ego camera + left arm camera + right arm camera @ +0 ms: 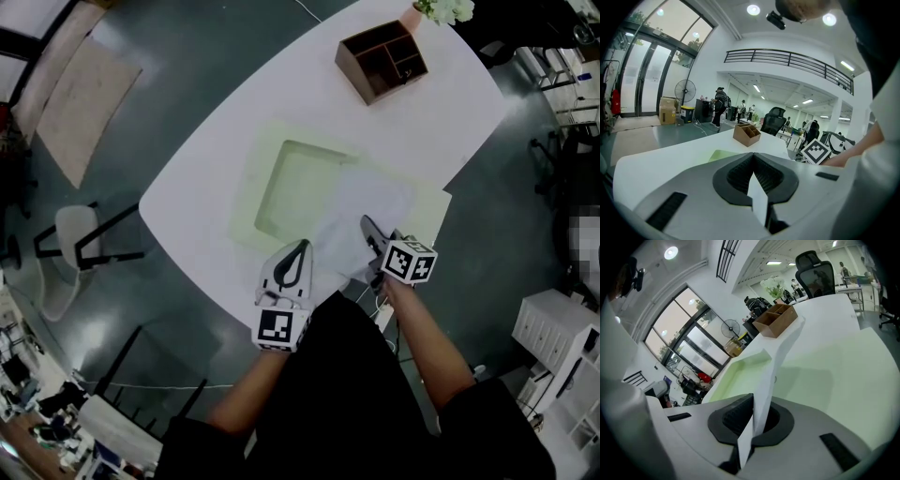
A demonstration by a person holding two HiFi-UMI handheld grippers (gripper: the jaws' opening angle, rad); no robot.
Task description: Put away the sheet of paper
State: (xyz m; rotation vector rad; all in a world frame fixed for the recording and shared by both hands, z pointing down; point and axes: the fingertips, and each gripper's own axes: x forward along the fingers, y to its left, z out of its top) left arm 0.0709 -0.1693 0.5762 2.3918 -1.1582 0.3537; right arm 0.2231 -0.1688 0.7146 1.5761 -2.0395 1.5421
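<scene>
A big white table fills the middle of the room. A flat green tray lies on it, closer to the near edge, and it has a dip in its left part. The sheet of paper is white and sits over the right part of the tray, reaching toward the near edge of the table. A brown wooden box with little sections stands near the far edge. The left gripper has its jaws pressed together on the near left corner of the paper. The right gripper pinches the paper's near edge too, just beside it. A small pot with flowers stands at the far edge.
</scene>
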